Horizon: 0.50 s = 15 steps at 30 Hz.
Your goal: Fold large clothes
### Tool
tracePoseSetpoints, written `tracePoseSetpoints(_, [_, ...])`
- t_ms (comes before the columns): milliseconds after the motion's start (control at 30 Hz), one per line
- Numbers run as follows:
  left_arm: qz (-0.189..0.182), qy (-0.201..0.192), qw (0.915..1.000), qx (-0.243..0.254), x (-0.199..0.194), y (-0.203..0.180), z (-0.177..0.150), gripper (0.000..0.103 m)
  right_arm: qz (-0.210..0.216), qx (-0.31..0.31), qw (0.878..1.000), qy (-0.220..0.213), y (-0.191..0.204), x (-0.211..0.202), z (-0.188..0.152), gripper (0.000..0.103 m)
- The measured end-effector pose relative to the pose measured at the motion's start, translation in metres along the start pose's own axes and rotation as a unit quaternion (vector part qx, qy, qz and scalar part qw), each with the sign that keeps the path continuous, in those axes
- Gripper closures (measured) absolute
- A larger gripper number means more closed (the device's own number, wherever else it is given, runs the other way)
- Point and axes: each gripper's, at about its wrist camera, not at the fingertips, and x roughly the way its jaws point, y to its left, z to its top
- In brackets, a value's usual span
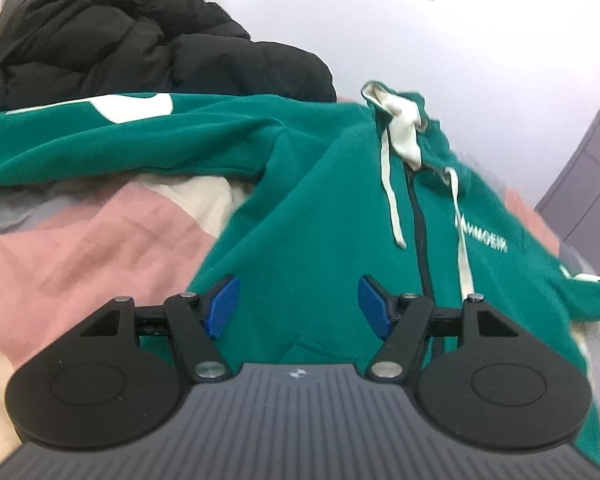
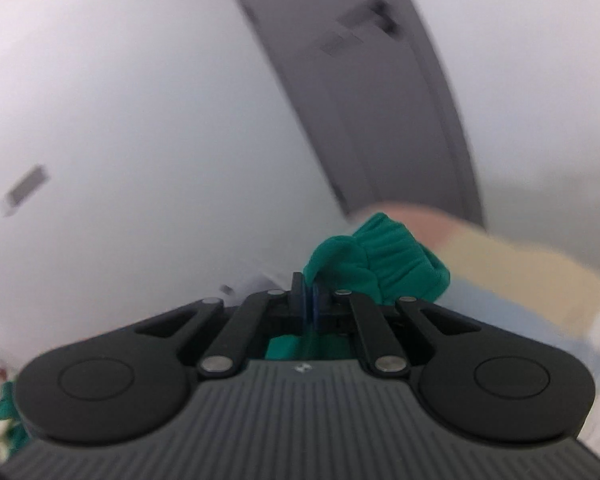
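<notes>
A green zip hoodie (image 1: 332,208) with cream drawstrings and white chest lettering lies spread front-up on the bed. One sleeve stretches out to the left. My left gripper (image 1: 298,306) hovers open just above the hoodie's lower front, blue pads apart with only flat fabric beneath. In the right wrist view my right gripper (image 2: 310,300) is shut on a ribbed green cuff (image 2: 380,256) of the hoodie, lifted off the bed against the white wall. More green cloth hangs below the jaws.
A black puffer jacket (image 1: 140,40) is heaped at the back left of the bed. The bedspread (image 1: 80,248) has pink, cream and grey patches. A grey cabinet (image 1: 592,168) stands at the right, and a grey door (image 2: 380,100) behind the lifted cuff.
</notes>
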Motion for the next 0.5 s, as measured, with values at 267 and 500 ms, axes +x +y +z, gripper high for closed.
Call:
tracePoseSetpoints(267, [-0.021,-0.025,0.9987,-0.039,-0.032,0.023,0.008,0.032,0.142,-0.154,0.976,-0.052,0.165,-0.112,0.035,0.097])
tracePoseSetpoints(500, [-0.051,-0.037,0.9963,-0.058,-0.047,0.03,0.01,0.032,0.259,-0.261,0.928,-0.066,0.298,-0.196,-0.012,0.097])
